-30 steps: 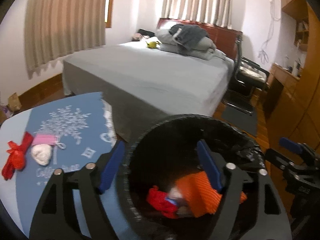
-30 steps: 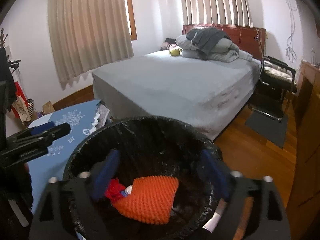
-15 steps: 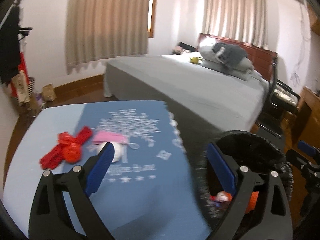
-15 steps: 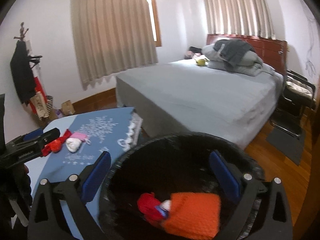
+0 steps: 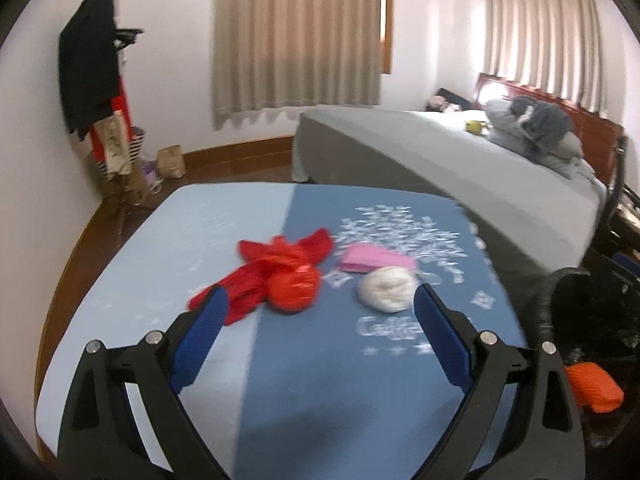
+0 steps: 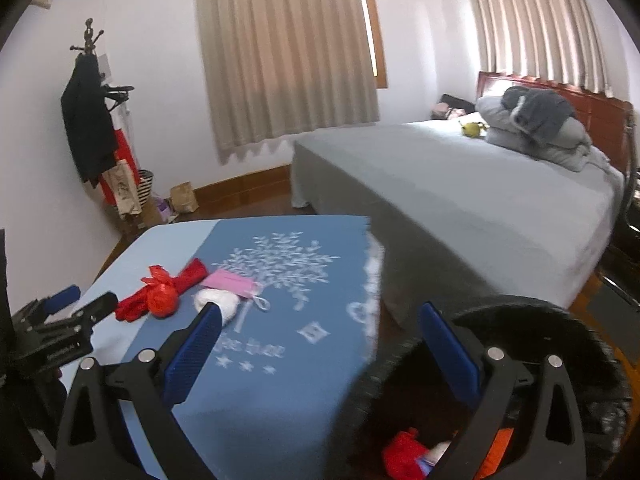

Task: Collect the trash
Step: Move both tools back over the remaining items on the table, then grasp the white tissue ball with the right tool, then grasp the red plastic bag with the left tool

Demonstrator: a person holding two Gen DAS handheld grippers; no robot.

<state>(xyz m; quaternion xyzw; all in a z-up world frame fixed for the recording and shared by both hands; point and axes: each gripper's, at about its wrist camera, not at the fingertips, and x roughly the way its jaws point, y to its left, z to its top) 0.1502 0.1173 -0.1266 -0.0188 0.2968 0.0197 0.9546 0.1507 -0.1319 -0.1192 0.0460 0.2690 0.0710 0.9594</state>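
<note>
On the blue tablecloth (image 5: 304, 384) lie a crumpled red plastic bag (image 5: 294, 292) with red strips, a white paper ball (image 5: 386, 294) and a pink face mask (image 5: 374, 262). My left gripper (image 5: 320, 300) hangs open and empty just short of the bag and the ball. A black-lined bin (image 5: 580, 320) stands past the table's right edge with an orange knitted piece (image 5: 594, 386) inside. My right gripper (image 6: 320, 312) is open and empty, straddling the table's right edge and the bin (image 6: 560, 320). The red bag (image 6: 162, 300), the ball (image 6: 224, 300) and the left gripper (image 6: 60, 308) show to its left.
A grey bed (image 5: 460, 168) with piled bedding runs behind the table and bin. A coat stand (image 5: 100, 80) with dark clothes and a paper bag (image 5: 170, 162) stand by the left wall. A dark chair (image 6: 628, 232) sits at the far right.
Both grippers have swung left, away from over the bin and toward the table. The bin now sits at the right of each view, and the trash on the cloth is closer.
</note>
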